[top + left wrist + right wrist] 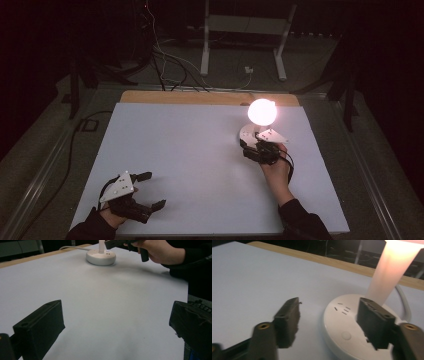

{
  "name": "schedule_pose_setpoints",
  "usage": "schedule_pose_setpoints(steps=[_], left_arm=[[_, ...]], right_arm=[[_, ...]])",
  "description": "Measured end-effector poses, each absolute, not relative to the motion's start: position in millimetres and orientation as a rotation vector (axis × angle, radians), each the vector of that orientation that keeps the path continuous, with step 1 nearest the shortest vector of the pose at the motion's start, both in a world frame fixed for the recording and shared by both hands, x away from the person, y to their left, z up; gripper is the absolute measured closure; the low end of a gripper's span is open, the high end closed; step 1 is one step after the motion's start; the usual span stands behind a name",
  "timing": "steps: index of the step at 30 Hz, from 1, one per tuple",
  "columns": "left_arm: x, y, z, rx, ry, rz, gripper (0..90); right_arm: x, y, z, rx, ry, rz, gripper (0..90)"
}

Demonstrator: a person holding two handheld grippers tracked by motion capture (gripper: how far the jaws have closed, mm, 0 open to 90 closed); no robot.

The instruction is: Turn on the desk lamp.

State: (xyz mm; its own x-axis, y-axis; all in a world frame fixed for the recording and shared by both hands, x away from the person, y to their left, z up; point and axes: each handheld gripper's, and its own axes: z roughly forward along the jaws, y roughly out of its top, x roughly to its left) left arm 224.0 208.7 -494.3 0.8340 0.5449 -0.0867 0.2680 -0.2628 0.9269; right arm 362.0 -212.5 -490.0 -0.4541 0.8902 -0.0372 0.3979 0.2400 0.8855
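- Lamp [261, 120] is standing at the far right of the tabletop [200, 160] and is glowing, so the switching-on looks done; its cable is trailing off the far edge.
- Tabletop is lying bare around the lamp, with nothing else waiting to be handled.
- Base [352, 332] of the lamp is sitting flat, with a round button [346, 335] on its top near the front rim.
- Right tongs [253, 146] are hovering over that base, jaws spread, one over the base and one beside it, gripping nothing; I judge the press finished and only the pulling away left.
- Left tongs [150, 190] are resting near the front left corner, jaws wide apart and empty, well apart from the lamp.
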Motion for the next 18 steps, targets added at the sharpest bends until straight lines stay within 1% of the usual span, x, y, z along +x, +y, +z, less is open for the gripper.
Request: schedule_pose_setpoints(steps=[1, 2, 3, 5, 6, 7, 18], left_arm=[[224, 209, -494, 1.856, 0.616, 0.299, 0.2], [225, 209, -494, 1.855, 0.617, 0.299, 0.2], [225, 209, -494, 1.855, 0.620, 0.299, 0.2], [225, 209, -495, 1.858, 0.623, 0.302, 0.2], [226, 209, -495, 1.859, 0.623, 0.302, 0.2], [226, 208, -495, 1.858, 0.622, 0.301, 0.2], [224, 209, -495, 1.860, 0.618, 0.302, 0.2]], right_arm=[[362, -213, -489, 1.183, 1.975, 1.175, 18.7], [362, -213, -489, 1.183, 1.975, 1.175, 18.7], [362, -214, -489, 1.187, 1.981, 1.189, 15.0], [361, -215, -488, 1.176, 2.014, 1.212, 10.9], [361, -215, -488, 1.161, 2.028, 1.206, 3.7], [360, -214, -487, 1.149, 2.037, 1.220, 0.7], [351, -215, -479, 1.109, 2.130, 1.229, 0.0]])
